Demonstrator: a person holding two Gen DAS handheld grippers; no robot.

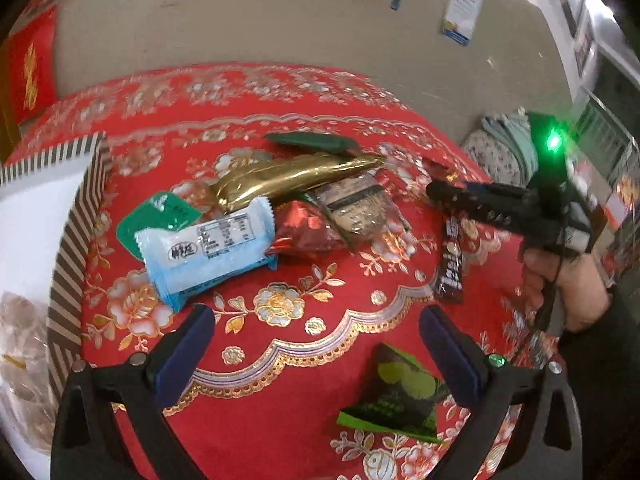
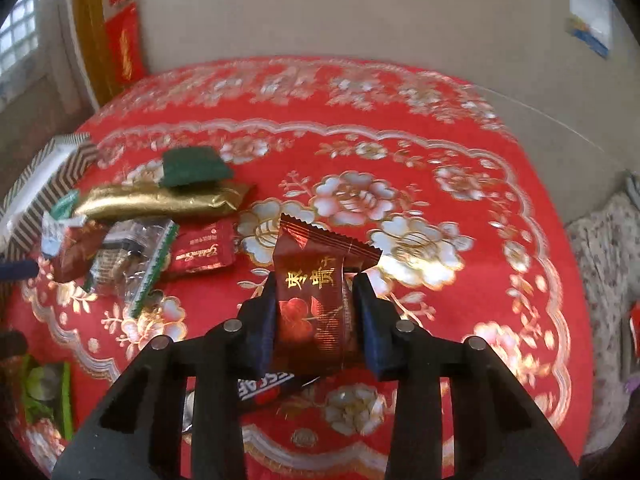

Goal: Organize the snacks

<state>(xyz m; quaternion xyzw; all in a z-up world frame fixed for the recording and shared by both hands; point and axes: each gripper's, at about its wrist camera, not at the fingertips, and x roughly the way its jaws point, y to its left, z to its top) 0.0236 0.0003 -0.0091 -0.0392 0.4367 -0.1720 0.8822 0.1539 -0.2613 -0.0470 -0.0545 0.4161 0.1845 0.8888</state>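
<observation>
Sitting clamped between the right hand-held gripper's [image 2: 316,312] pads, a dark red snack packet [image 2: 316,300].

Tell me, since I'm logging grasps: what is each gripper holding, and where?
Right gripper: dark red snack packet, pinched across its lower sides. Left gripper: open, nothing held.

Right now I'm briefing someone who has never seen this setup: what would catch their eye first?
Probably the dark red snack packet with gold characters, gripped between the right gripper's pads in mid-view. Next, the red floral tablecloth filling both views. Then the pile of snacks by the striped box, topped by a shiny gold packet, with the left gripper open in front of it.
</observation>
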